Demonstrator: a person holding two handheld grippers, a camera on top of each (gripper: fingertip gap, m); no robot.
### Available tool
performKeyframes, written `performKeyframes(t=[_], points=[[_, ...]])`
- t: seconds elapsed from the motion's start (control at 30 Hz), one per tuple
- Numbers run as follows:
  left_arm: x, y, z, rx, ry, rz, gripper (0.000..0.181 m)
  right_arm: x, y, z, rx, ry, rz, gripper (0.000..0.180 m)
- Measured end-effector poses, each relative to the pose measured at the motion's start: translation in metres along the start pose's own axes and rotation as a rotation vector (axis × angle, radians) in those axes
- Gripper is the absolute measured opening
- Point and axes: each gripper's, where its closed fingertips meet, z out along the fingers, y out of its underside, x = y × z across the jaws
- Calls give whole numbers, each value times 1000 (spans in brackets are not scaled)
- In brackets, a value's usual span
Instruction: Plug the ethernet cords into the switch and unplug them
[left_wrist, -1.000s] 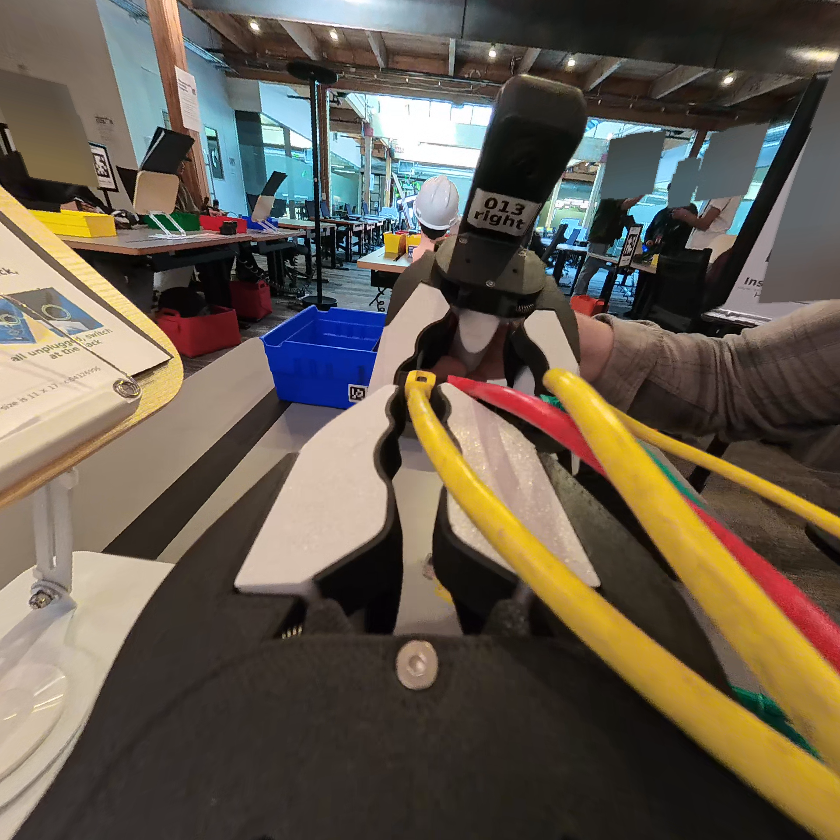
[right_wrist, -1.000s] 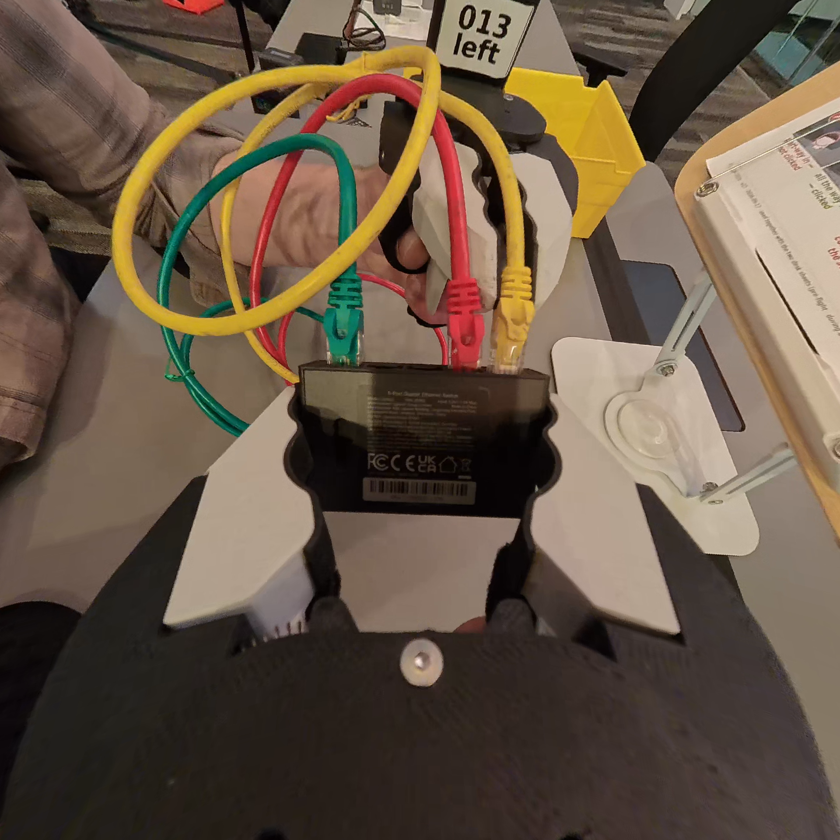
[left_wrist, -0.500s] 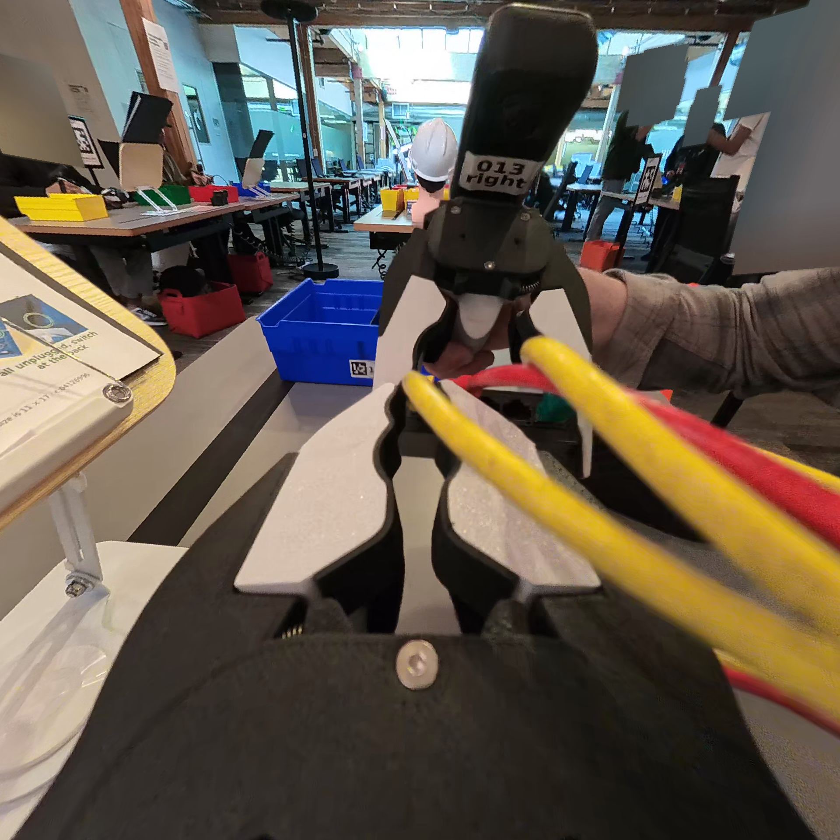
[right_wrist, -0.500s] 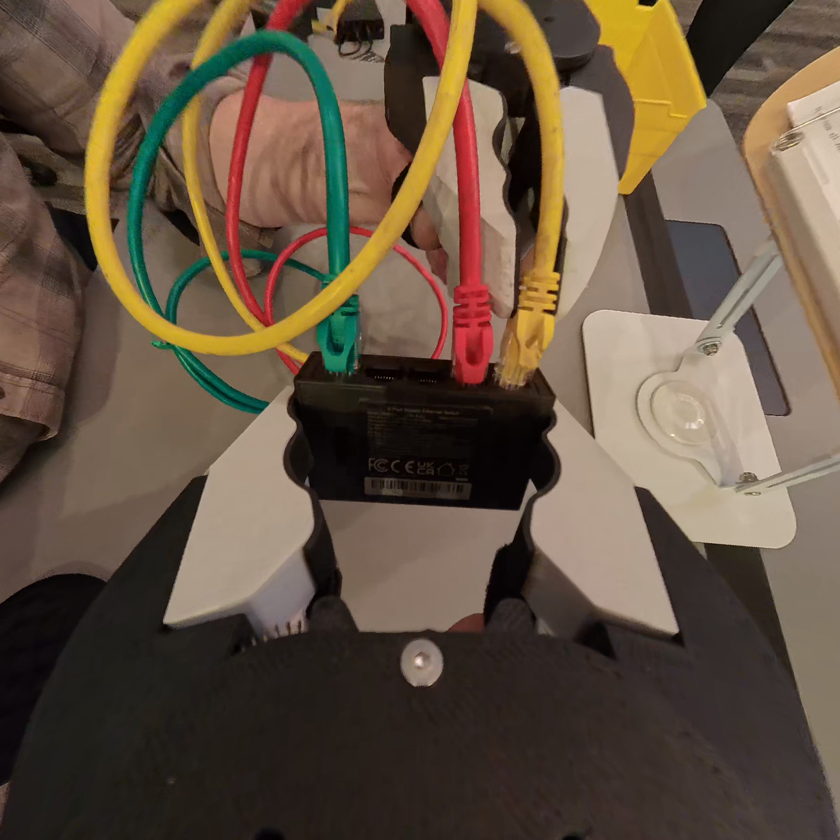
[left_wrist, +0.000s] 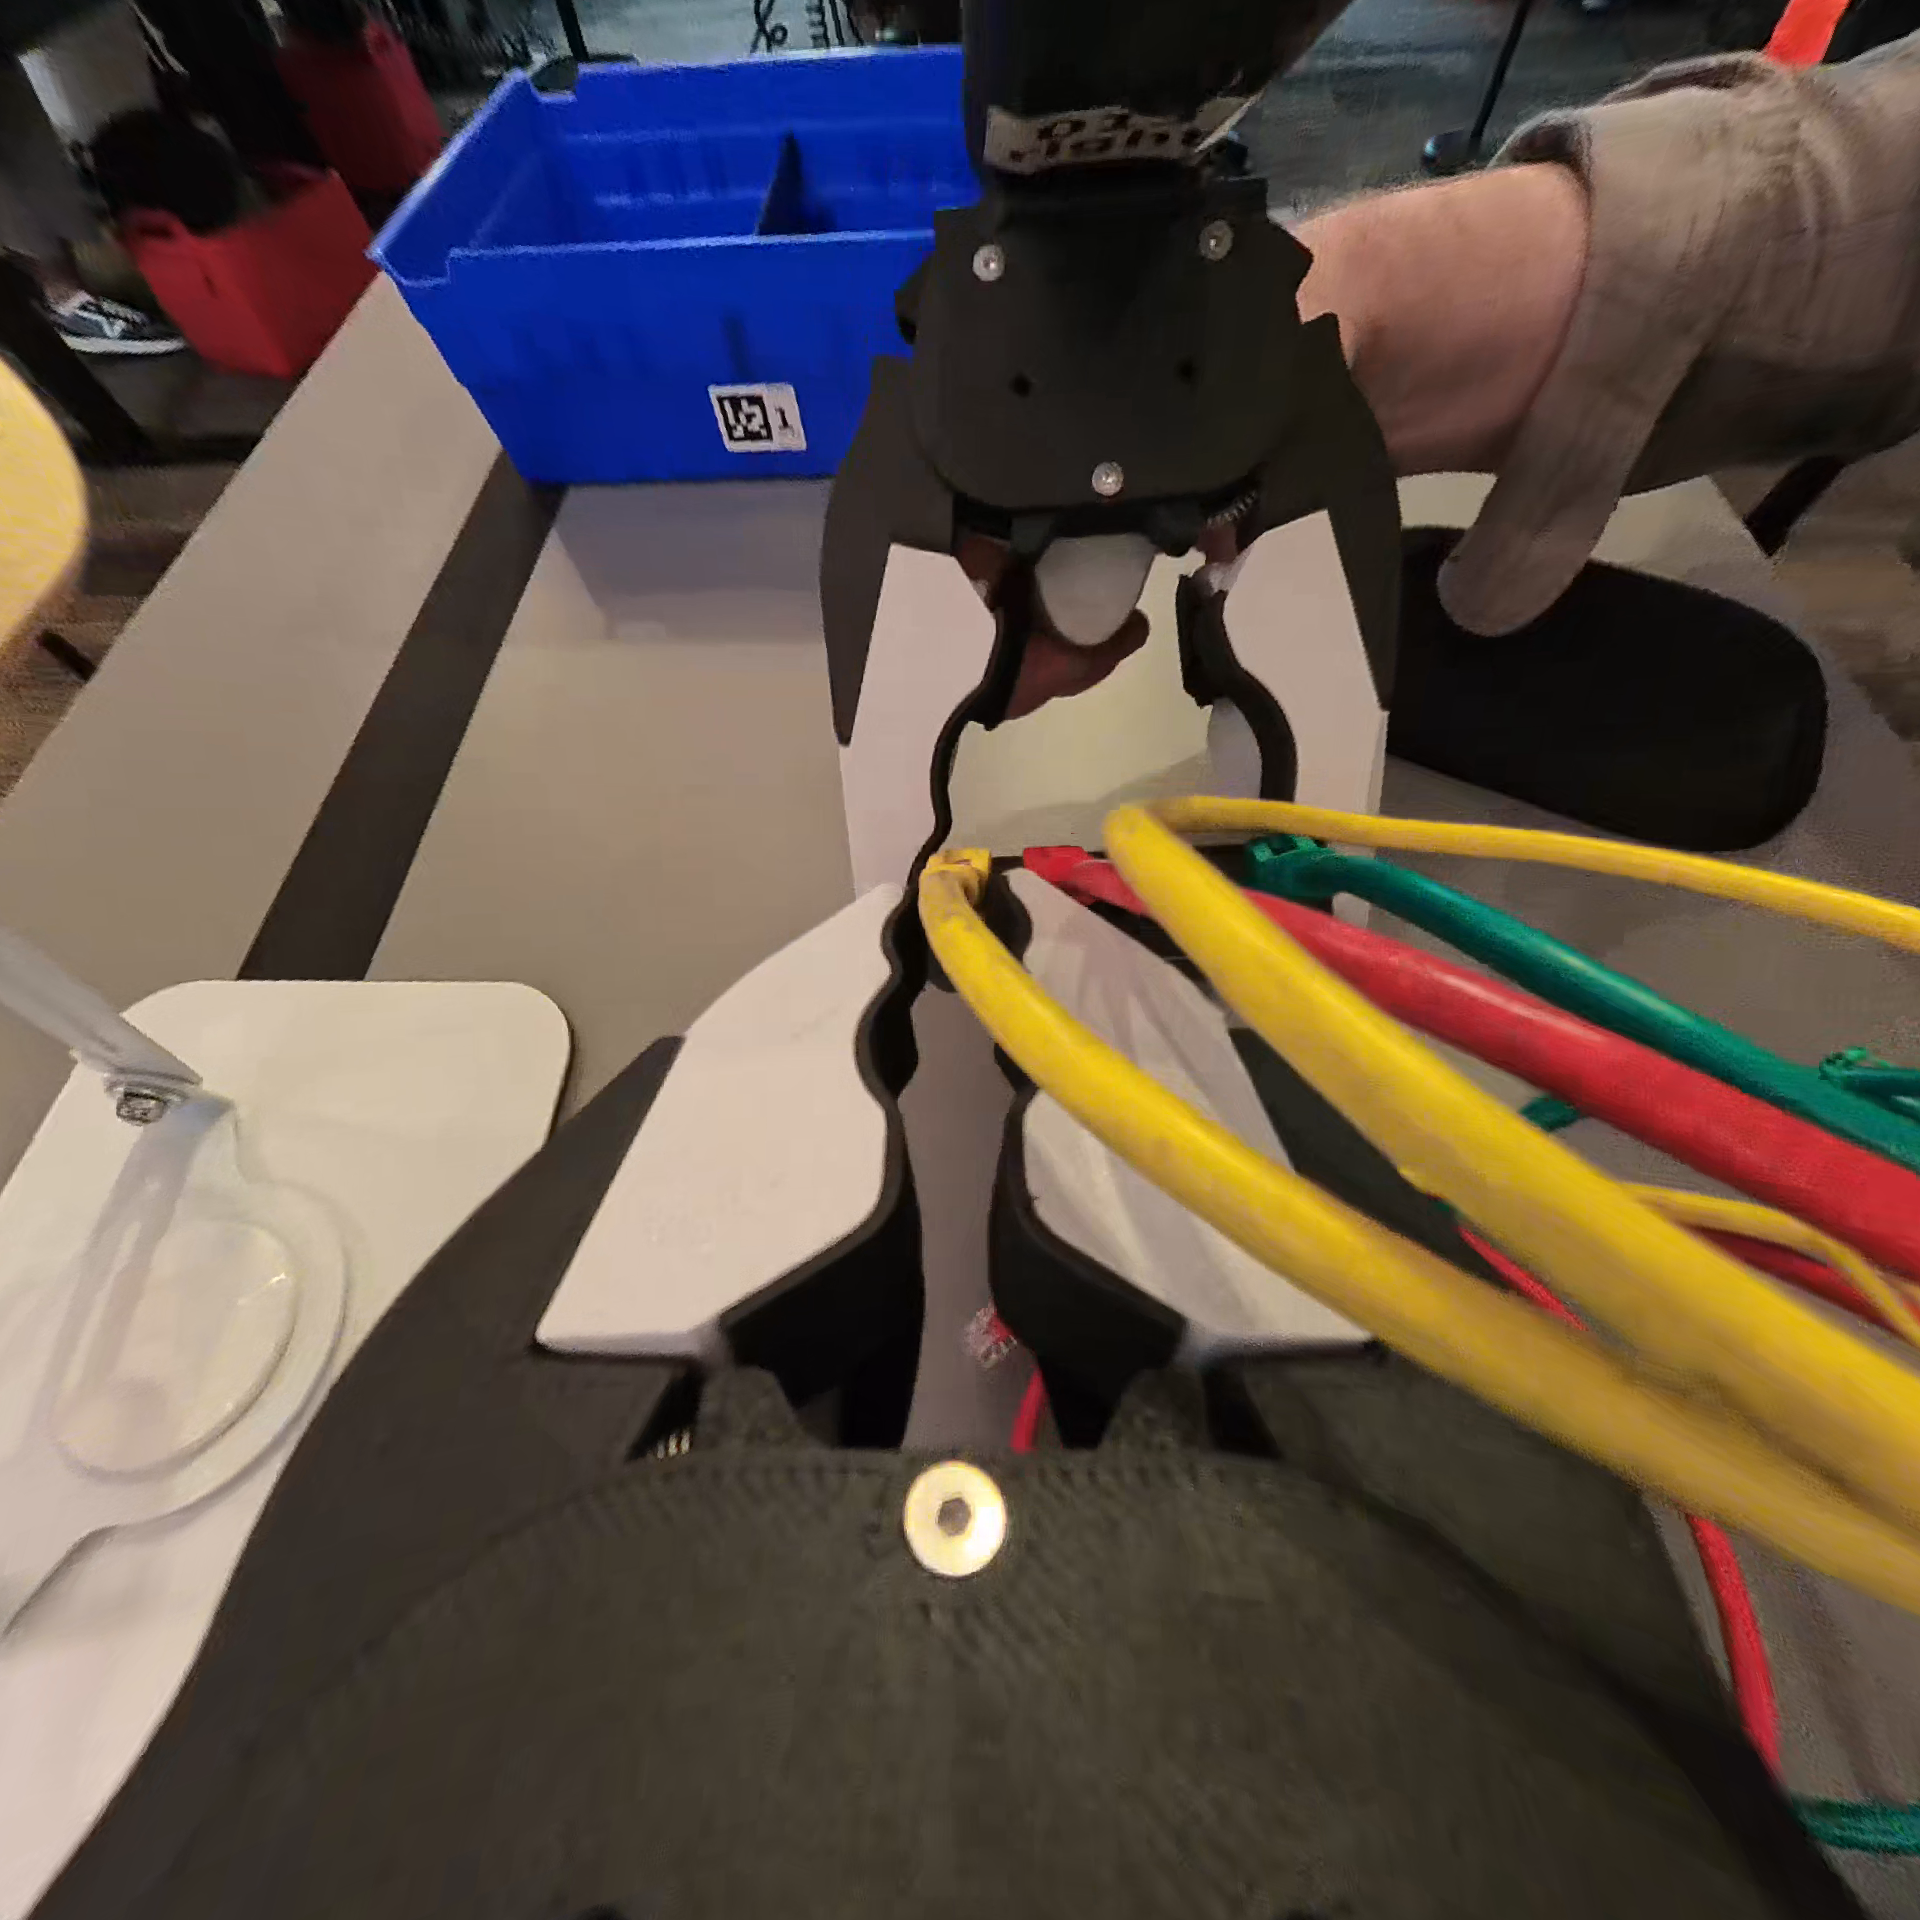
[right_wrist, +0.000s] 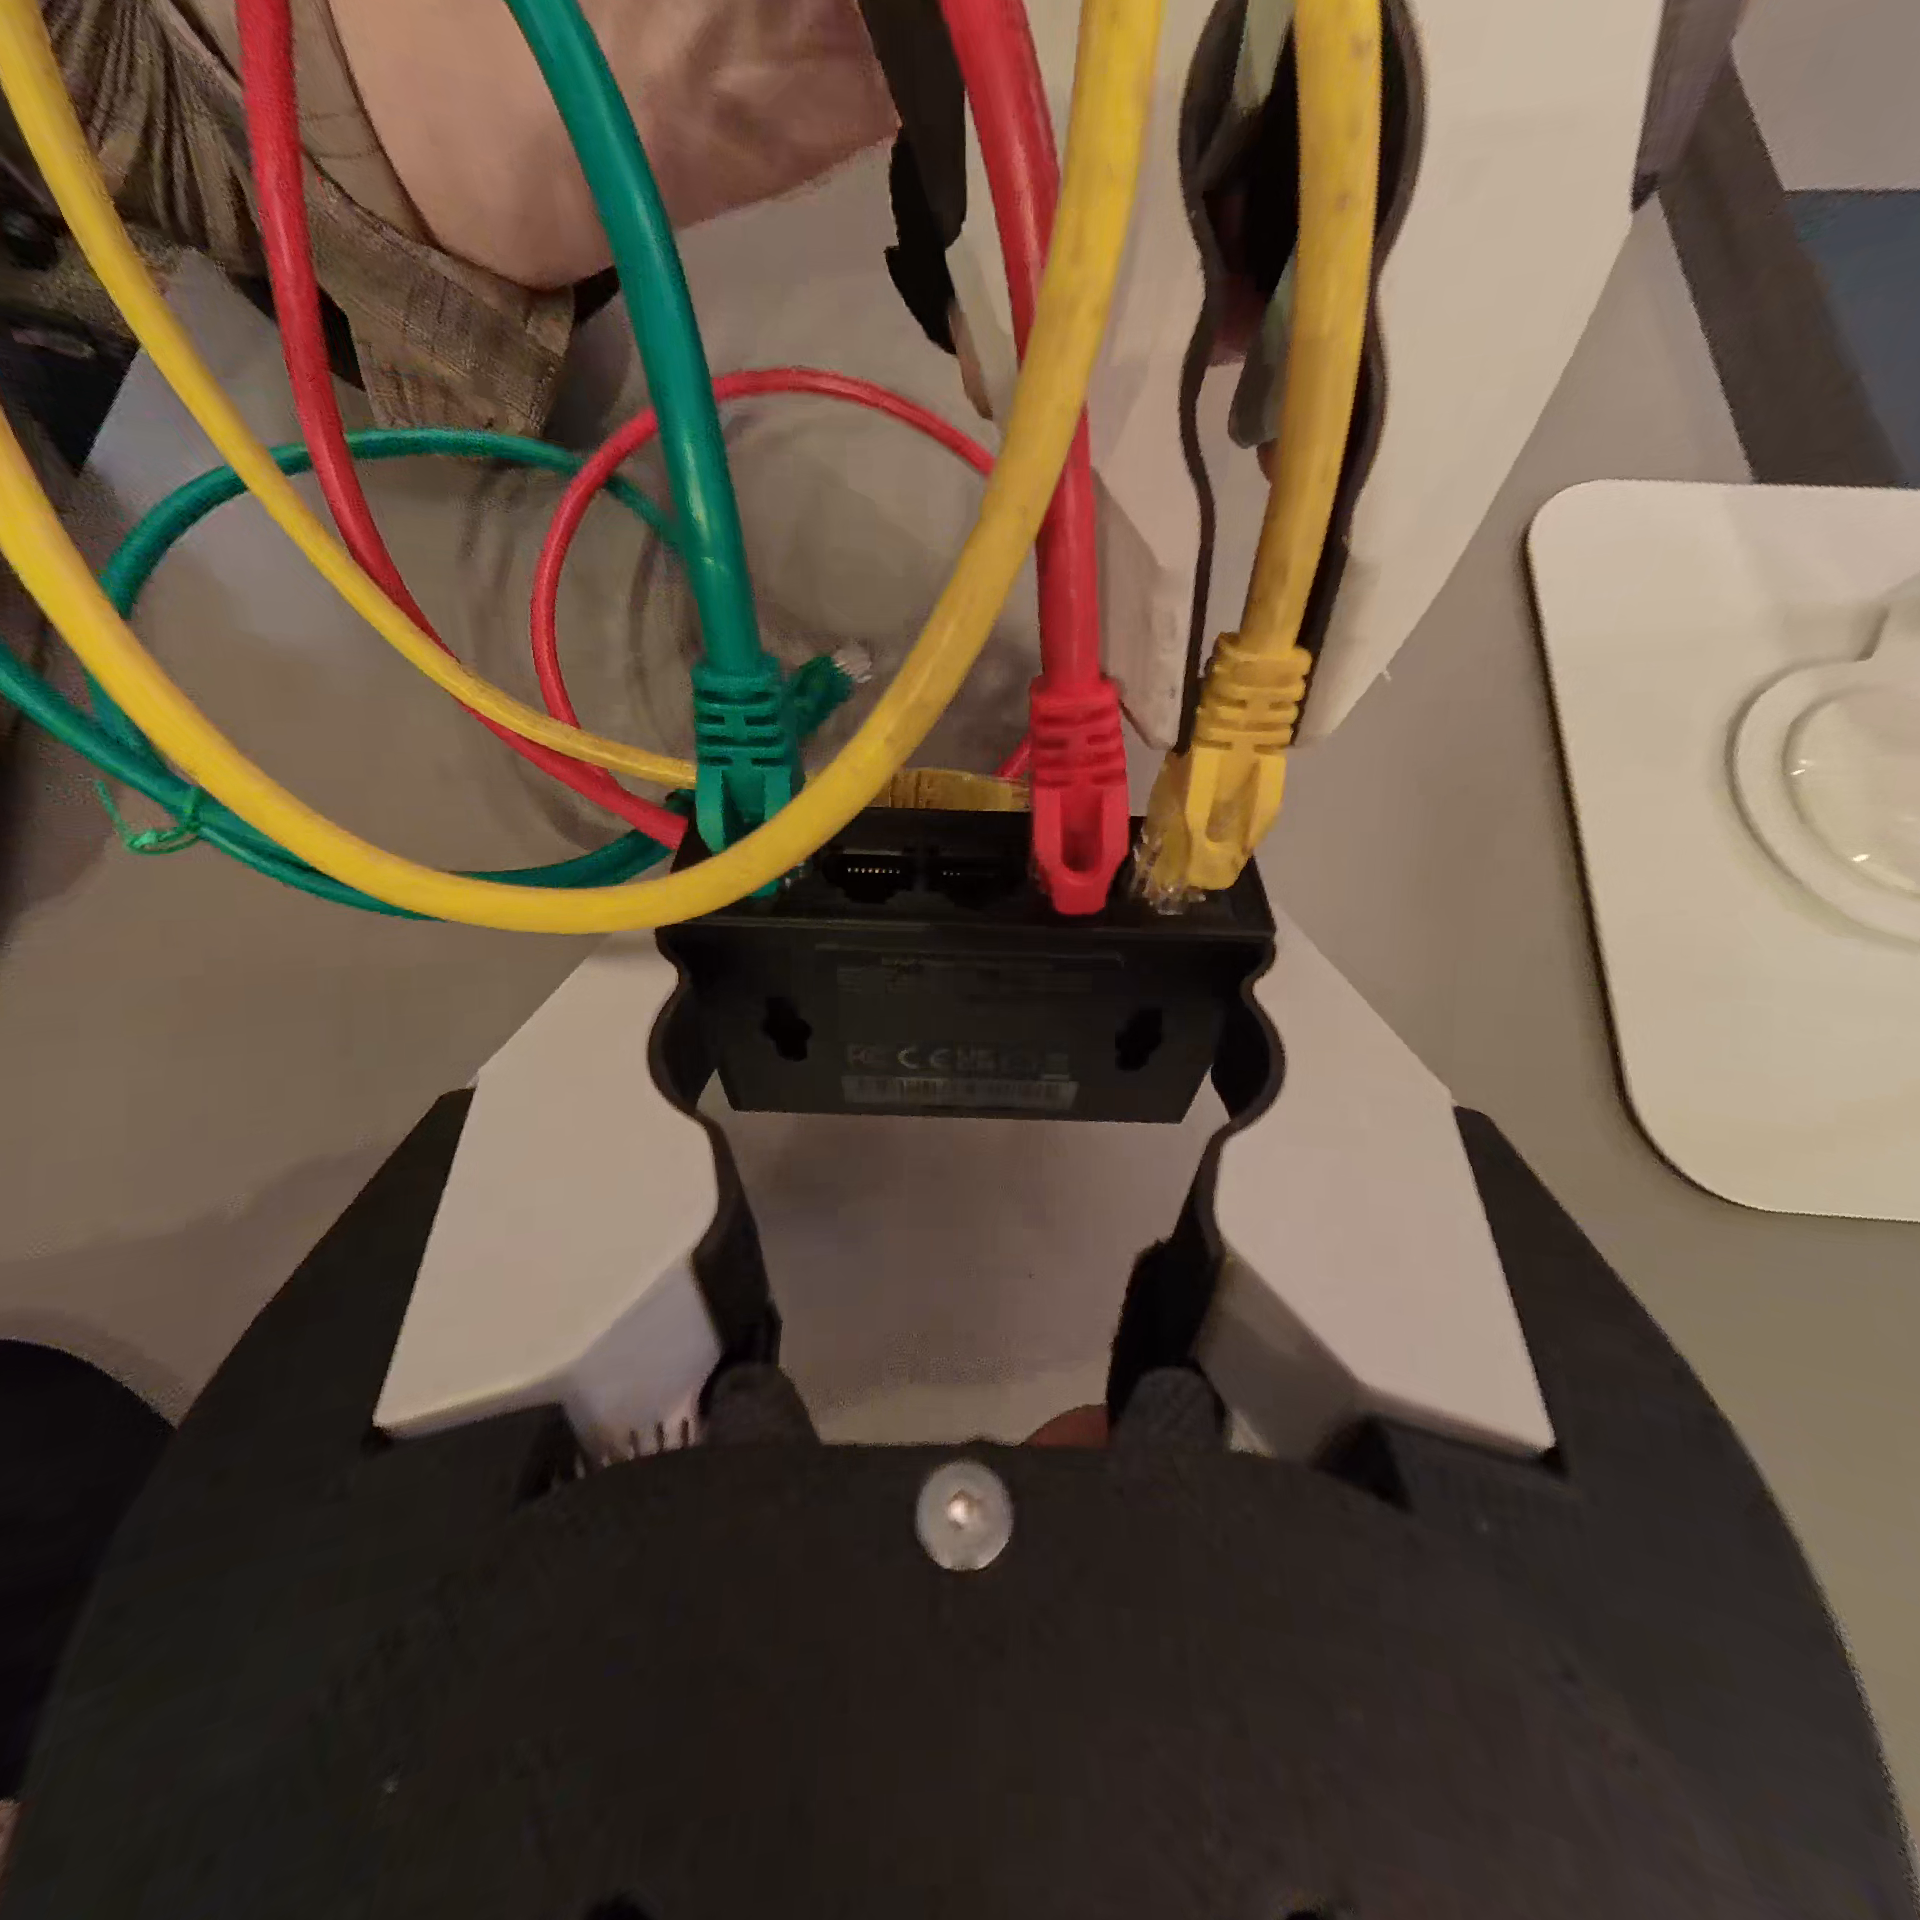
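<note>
My right gripper (right_wrist: 966, 966) is shut on the black switch (right_wrist: 961, 1039) and holds it by its sides. A green plug (right_wrist: 740, 748) sits in the leftmost port and a red plug (right_wrist: 1077, 800) in the one next to the rightmost. The yellow plug (right_wrist: 1226, 790) sits tilted at the rightmost port, its clear tip showing. The two middle ports (right_wrist: 914, 873) are empty. My left gripper (left_wrist: 951, 914) is shut on the yellow cord (left_wrist: 997, 997) just behind its plug. It also shows in the right wrist view (right_wrist: 1278, 416). The right gripper (left_wrist: 1101, 831) faces it.
A blue bin (left_wrist: 644, 281) stands at the table's far end, with a red bin (left_wrist: 249, 270) on the floor beyond. A white stand base (right_wrist: 1745, 831) lies beside the switch. A black pad (left_wrist: 1610, 707) lies under the person's sleeve (left_wrist: 1714, 291). Loose cord loops (right_wrist: 416, 623) lie left. Spacing between my two grippers at the tips: around 6 cm.
Both grippers have tilted down toward the table and come closer together. The switch's port face now shows. The yellow plug has gone from straight in its port to tilted.
</note>
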Motion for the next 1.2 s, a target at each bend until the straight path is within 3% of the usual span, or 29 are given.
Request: performKeyframes(t=[0.5, 1.2], points=[[13, 45, 22, -203, 84, 44, 12, -14, 35, 34, -28, -81, 42, 97], [19, 45, 25, -165, 119, 38, 11, -18, 41, 33, -17, -97, 24, 97]])
